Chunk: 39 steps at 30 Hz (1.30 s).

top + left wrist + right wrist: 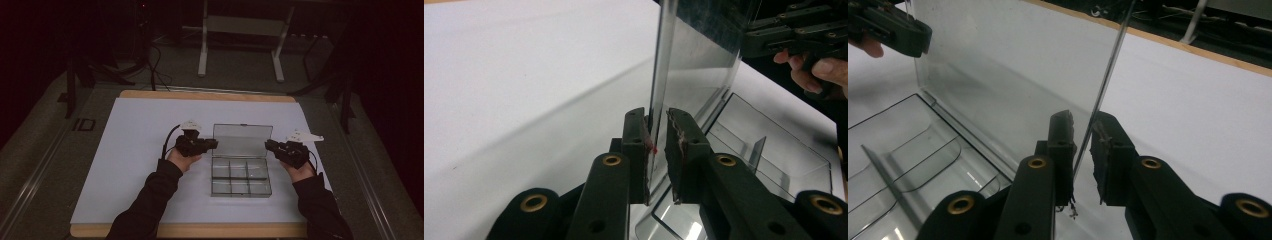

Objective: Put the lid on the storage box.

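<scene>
Clear box (241,179) sits mid-bench, nearer the front edge, lid (243,139) upright. L gripper (656,145) & R gripper (1083,150) each straddle a lid side edge, jaws slightly apart, not clamped.

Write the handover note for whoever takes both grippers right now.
Left gripper: fingers straddle the left edge of the clear lid, not clamped.
Right gripper: fingers straddle the lid's right edge, a gap showing.
Clear compartment box sits on the white table sheet, lid standing upright, compartments look empty.
Done: lid is open.
Left: probably closing it or filling the box; the purpose is unclear.
</scene>
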Available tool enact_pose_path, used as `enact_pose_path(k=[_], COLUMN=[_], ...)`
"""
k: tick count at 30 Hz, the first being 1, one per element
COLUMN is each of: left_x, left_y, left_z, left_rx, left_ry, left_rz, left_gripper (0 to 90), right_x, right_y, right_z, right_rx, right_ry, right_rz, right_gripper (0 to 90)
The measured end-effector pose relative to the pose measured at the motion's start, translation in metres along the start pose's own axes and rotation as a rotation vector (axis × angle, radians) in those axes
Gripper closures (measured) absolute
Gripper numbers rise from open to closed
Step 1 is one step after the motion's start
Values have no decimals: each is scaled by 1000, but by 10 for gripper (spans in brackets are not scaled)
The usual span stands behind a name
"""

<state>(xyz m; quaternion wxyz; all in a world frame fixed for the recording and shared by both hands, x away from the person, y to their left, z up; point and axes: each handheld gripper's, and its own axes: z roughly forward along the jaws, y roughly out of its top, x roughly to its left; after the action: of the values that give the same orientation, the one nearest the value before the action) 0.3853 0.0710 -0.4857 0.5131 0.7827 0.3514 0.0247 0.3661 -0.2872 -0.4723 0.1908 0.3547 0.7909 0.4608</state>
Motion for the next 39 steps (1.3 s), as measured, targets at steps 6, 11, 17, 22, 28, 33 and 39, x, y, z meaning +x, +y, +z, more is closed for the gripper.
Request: enact_pose_path(k=[6, 11, 17, 22, 28, 33, 39], left_x=[-6, -10, -13, -19, -25, -27, -29], left_y=[-1, -3, -8, -11, -14, -17, -20], left_z=[-4, -9, -15, -17, -19, -21, -22], left_rx=[2, 3, 0, 12, 15, 14, 22], left_ry=[6, 17, 7, 21, 31, 31, 29], left_rz=[34, 59, 65, 100, 129, 134, 149], left_gripper=[800, 798, 815, 815, 814, 814, 816], right_x=[1, 3, 8, 10, 10, 9, 17], right_y=[-3, -6, -11, -18, -27, -31, -34], right_z=[-7, -12, -18, -22, -27, -30, -29], right_rx=[-13, -23, -35, -27, -37, -33, -17], right_ry=[24, 35, 41, 49, 77, 99, 138], right_rz=[-2, -12, -35, -47, -47, -55, -111], right_gripper=[815, 820, 818, 826, 828, 835, 842])
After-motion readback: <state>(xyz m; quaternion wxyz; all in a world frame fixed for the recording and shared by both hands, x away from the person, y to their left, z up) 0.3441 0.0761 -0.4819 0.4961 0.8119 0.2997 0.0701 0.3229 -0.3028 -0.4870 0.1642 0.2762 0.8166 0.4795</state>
